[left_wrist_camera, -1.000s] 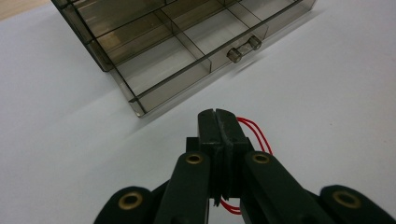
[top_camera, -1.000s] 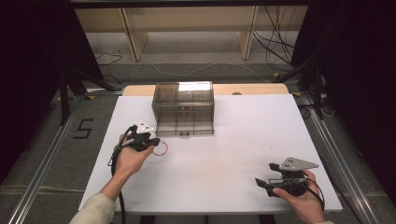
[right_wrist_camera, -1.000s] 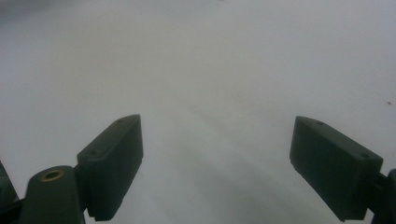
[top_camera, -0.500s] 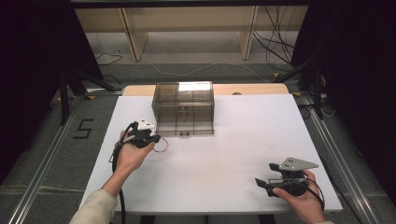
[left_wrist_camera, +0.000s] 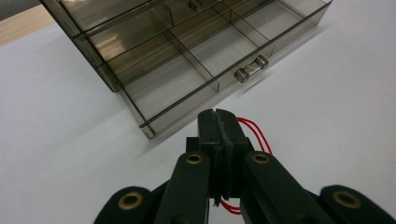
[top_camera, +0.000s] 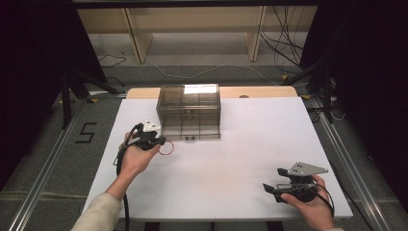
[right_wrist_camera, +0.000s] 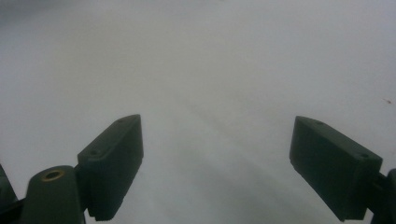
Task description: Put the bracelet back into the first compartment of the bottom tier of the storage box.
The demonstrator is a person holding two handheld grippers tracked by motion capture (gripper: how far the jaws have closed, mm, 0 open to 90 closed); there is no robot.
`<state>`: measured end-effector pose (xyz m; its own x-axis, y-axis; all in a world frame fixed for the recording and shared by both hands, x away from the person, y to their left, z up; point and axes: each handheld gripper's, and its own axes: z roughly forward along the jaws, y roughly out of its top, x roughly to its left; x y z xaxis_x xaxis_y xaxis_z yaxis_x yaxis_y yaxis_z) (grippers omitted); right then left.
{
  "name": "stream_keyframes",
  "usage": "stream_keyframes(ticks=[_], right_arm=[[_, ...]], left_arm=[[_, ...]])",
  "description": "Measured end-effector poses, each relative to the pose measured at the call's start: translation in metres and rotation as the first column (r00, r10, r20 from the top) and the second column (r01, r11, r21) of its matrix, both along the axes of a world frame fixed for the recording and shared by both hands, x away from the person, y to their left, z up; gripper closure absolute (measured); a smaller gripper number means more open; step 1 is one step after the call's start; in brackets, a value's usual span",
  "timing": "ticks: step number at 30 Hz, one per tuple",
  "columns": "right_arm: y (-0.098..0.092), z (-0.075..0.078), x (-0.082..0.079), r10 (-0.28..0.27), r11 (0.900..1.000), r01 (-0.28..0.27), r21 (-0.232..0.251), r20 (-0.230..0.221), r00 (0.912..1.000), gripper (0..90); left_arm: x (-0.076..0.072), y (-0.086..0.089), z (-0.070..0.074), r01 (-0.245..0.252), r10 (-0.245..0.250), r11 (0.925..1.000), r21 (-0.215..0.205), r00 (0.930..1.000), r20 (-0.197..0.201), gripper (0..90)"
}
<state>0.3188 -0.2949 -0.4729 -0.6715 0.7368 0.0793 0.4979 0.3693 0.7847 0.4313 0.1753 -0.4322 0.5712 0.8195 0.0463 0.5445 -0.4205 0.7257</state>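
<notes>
White table (top_camera: 231,168), grey floor (top_camera: 57,159), wooden shelving (top_camera: 192,29)

Legible text: one mark only, a dark numeral "5" (top_camera: 87,132) on the grey floor (top_camera: 57,159), left of the table (top_camera: 250,159). No other labels, brands or signs legible in any view.

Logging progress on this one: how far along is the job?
Done: the left hand-held gripper is shut on the red rubber band, and the clear organizer's lowest drawer stands pulled out. In hand: carrying the band toward it. Left: dropping it into a compartment. The right hand-held gripper waits open above the white table.
</notes>
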Motion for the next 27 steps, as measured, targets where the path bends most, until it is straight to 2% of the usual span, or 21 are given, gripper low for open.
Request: stream_keyframes(ticks=[27], right_arm=[[0.0, 0.0, 0.0, -0.002, 1.0, 0.002, -0.004, -0.003, 1.0, 18.2]], left_arm=[[0.012, -0.003, 0.003, -0.008, 0.008, 0.9999, 0.01, 0.9999, 0.011, 89.7]])
